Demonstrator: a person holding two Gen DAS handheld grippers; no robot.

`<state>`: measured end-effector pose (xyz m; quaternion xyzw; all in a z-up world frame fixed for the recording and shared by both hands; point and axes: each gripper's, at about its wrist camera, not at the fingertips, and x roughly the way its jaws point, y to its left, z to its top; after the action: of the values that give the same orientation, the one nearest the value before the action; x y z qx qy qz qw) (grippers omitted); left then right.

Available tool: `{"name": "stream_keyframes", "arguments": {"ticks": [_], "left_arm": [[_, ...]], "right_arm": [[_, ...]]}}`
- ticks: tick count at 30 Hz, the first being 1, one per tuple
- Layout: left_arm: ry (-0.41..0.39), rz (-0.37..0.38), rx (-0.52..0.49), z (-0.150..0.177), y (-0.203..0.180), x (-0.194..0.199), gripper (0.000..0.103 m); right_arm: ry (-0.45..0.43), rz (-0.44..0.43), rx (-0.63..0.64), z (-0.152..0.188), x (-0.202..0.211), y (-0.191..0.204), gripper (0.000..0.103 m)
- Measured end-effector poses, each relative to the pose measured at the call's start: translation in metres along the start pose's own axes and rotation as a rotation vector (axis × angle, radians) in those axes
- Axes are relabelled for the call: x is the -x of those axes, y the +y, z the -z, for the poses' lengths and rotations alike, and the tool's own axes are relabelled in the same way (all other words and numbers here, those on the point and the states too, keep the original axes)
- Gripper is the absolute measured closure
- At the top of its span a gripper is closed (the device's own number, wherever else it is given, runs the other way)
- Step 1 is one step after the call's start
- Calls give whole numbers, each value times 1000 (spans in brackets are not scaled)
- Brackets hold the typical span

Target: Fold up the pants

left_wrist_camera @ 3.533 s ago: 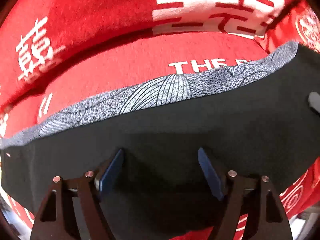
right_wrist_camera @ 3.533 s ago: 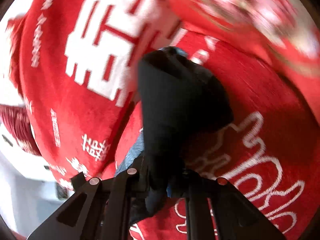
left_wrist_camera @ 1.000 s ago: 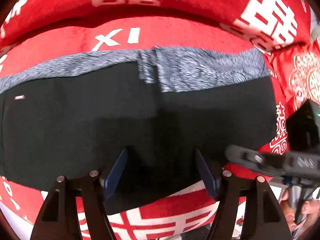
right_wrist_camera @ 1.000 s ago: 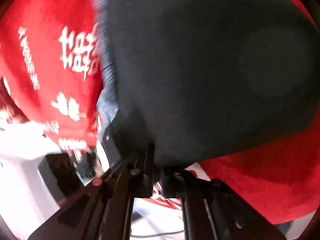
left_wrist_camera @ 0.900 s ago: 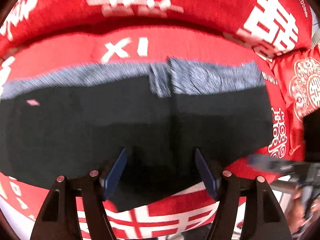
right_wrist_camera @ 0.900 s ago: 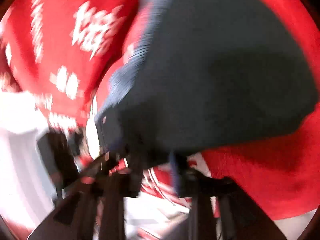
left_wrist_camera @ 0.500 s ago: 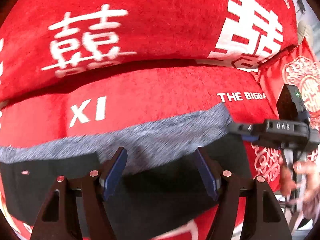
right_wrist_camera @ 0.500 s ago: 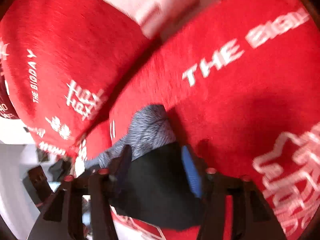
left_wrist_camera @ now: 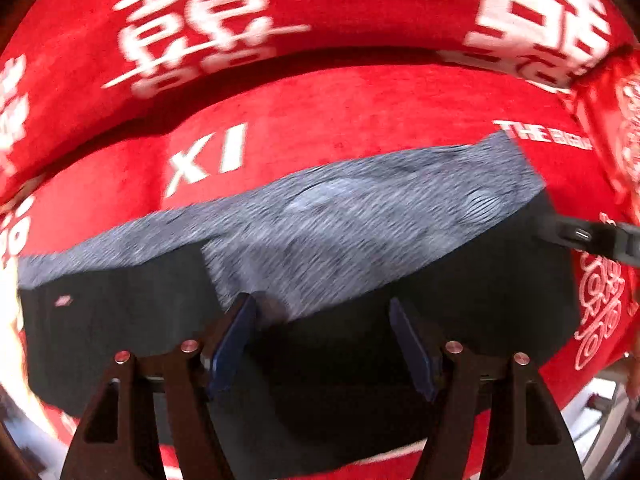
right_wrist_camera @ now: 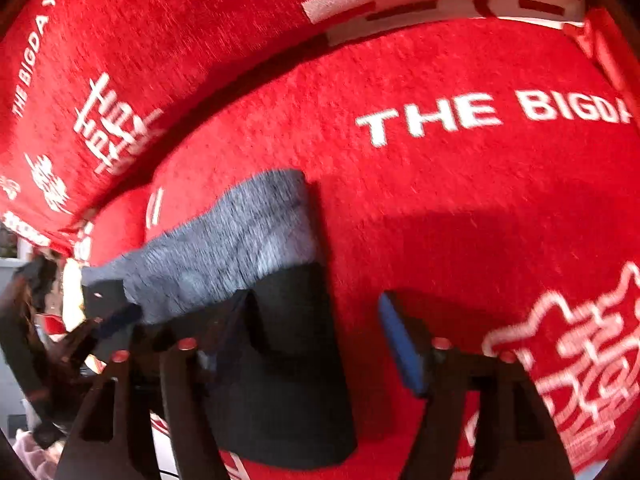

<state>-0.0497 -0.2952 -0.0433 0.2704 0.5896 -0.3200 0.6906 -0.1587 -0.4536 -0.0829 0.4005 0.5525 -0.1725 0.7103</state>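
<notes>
Item: black fabric pants with a grey patterned waistband (left_wrist_camera: 360,320), lying folded and flat on the seat of a red plush sofa cover printed with white characters and lettering (left_wrist_camera: 360,120). The grey band (left_wrist_camera: 360,220) runs along the far edge of the pants, toward the sofa's backrest; the black body spreads toward the seat's front edge. One layer of the pants overlaps another, its edge showing as a step in the grey band left of centre.

Left gripper (left_wrist_camera: 324,344): black frame, blue pads, jaws spread wide apart and holding nothing, poised over the black part of the pants near their front edge. Its left pad (left_wrist_camera: 234,340) sits at the lower border of the grey band.

Right gripper (right_wrist_camera: 316,344): same build, jaws likewise released and wide apart, at the right end of the pants (right_wrist_camera: 280,360). Its left finger lies over the black cloth; its blue right pad (right_wrist_camera: 400,344) is over bare red cover, beside the pants' side edge.

White lettering "THE BIGDA" (right_wrist_camera: 492,114) sits on the seat beyond the pants' right end.
</notes>
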Motion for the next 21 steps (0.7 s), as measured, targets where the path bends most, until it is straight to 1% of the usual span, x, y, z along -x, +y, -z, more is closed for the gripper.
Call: {"name": "stream_keyframes", "arguments": {"ticks": [3,5,6,7,8,10,11,13,14,15,16,17,18,19,21], "left_arm": [[19,34,87,12,16,11,32],[27,23,132,21,23,18,32],[34,15,150,28,27,19,19],[48,5,171,32,31,19,9],[61,0,197,38,36,20,1],[61,-3,230,44,37,24,1],[61,-18,239,48,38,27,1],[62,-32,257,54,39,31,1],[65,-39,276,58,41,34,1],[67,-45,290,61,43,35,1],[67,-54,305,64,45,37,1],[64,-66,317,67,47,39,1],[59,-83,322,71,48,42,1],[54,-111,317,75,49,42,1],[53,-129,291,79,49,38,1]], "right_arm": [[-13,52,30,18,24,-5,31],[-17,73,57,28,32,3,30],[-27,73,71,34,38,9,30],[-36,66,85,38,43,13,30],[-48,58,107,42,47,23,30],[-69,41,172,46,50,47,30],[-70,22,218,48,50,59,30],[-53,9,276,49,40,75,27],[-25,7,297,50,30,81,23],[29,12,306,50,14,84,23],[57,29,308,50,3,84,23],[69,49,322,51,-7,84,22],[68,52,335,51,-10,85,21],[67,48,351,51,-13,87,20],[70,42,373,52,-13,88,16]]}}
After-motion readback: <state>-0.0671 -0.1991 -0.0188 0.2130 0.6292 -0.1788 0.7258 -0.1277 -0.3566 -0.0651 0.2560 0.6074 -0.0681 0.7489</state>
